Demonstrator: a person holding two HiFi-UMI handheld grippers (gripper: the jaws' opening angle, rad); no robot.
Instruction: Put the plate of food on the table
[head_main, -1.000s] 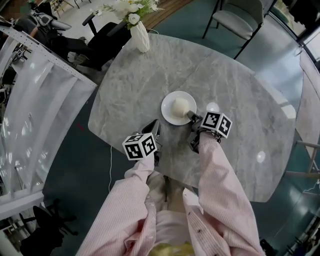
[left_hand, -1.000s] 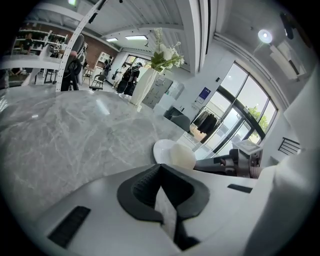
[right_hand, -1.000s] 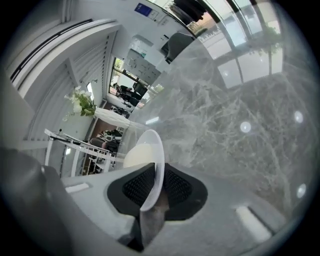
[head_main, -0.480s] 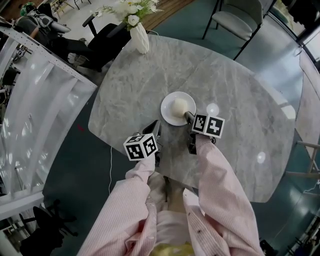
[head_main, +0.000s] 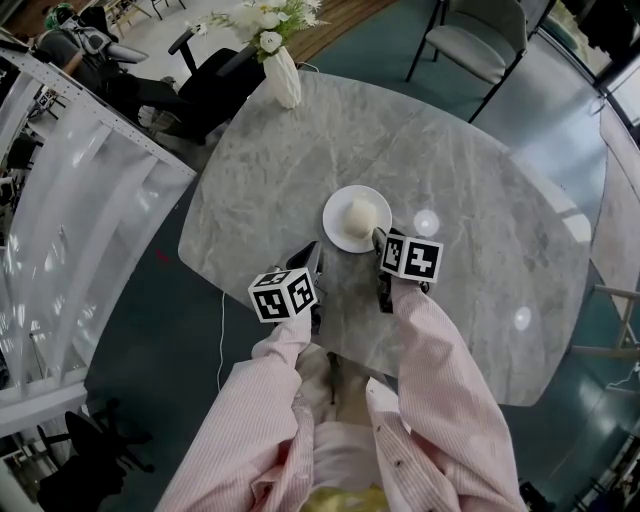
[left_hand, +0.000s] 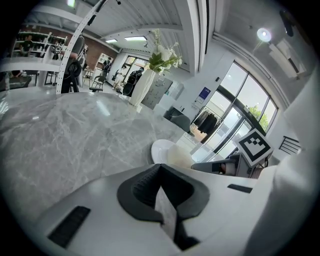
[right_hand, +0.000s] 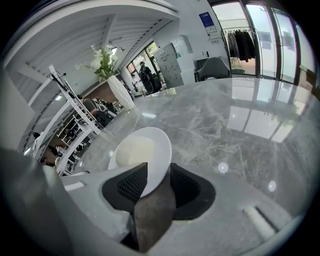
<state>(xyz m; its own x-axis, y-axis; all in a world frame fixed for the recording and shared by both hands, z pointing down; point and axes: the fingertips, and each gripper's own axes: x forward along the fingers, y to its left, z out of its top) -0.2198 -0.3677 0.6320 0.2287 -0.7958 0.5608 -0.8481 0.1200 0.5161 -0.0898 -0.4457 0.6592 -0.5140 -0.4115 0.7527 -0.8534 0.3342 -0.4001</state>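
Plate of food rests on table, near rim between parted jaws of right gripper, which have just been opening. Left gripper has jaws together, empty.

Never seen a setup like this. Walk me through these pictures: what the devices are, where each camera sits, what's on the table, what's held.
No robot here: a person holds a hand-worked gripper in each hand. The head view looks down from a camera on the person's head; the two gripper views come from cameras riding on each gripper, looking along its fingers. On the grey marble table stand a white plate with a pale mound of food and, at the far edge, a white vase of flowers. The right gripper has just been opening its fingers; the plate's rim lies between them, but the plate rests on the table, ungripped. The left gripper is close by, fingers together, holding nothing.
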